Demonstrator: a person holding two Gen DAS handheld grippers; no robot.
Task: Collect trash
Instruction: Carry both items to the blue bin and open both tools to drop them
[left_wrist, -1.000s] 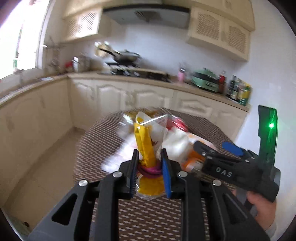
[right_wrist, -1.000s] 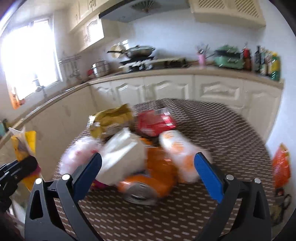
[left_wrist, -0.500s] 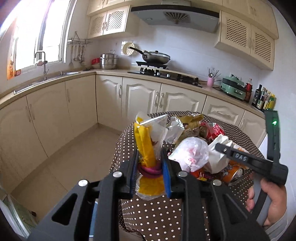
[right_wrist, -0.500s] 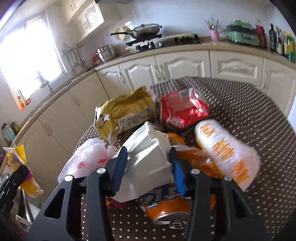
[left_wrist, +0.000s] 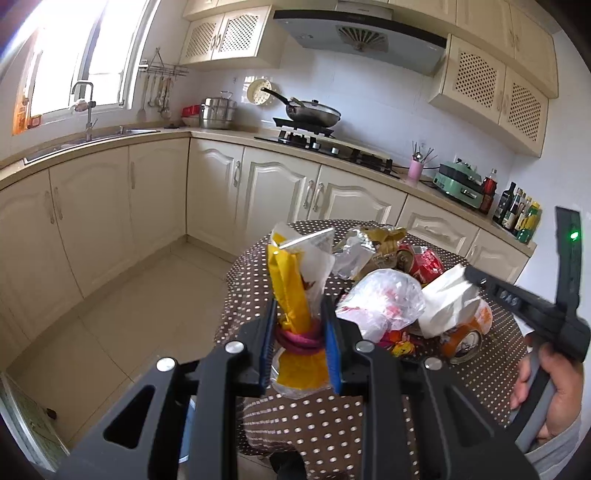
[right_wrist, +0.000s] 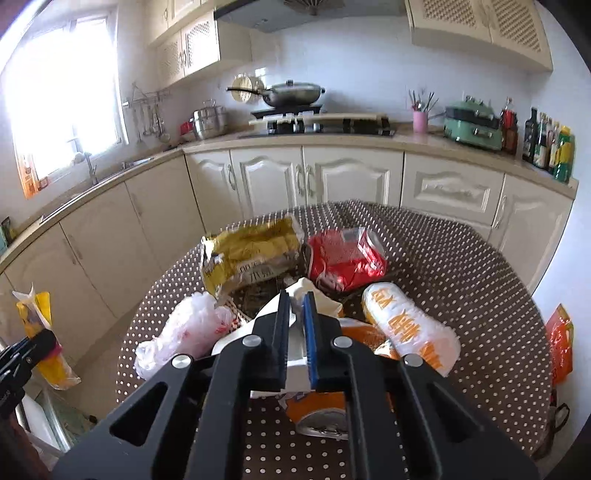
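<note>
The left gripper (left_wrist: 298, 334) has its jaws pinching a yellow and clear plastic wrapper (left_wrist: 295, 284), tied round w/ a pink band. The wrapper stands about upright between the blue pads, in front of the edge of the round counter w/ brown dotted cloth (right_wrist: 461, 266).

The right gripper (right_wrist: 295, 332) has jaws that have just been closing; now they are pressed on a white crumpled paper bag (left_wrist: 448, 306), and a thin fold of it sits between the pads. In the left wrist view this bag hangs at the tip of the right gripper, just above the pile. A person's hand (left_wrist: 554, 391) holds the handle of that gripper.

The other trash lies in one pile on the counter: a clear plastic bag w/ red print (right_wrist: 184, 332) on the left, a yellow-gold foil snack bag (right_wrist: 251, 254) behind it, a red plastic packet (right_wrist: 343, 258) beside that one. A white packet w/ orange letters (right_wrist: 410, 328) lies at the right. A crushed orange drink can (right_wrist: 321, 413) is just below the right jaws, partly hidden by them.
</note>
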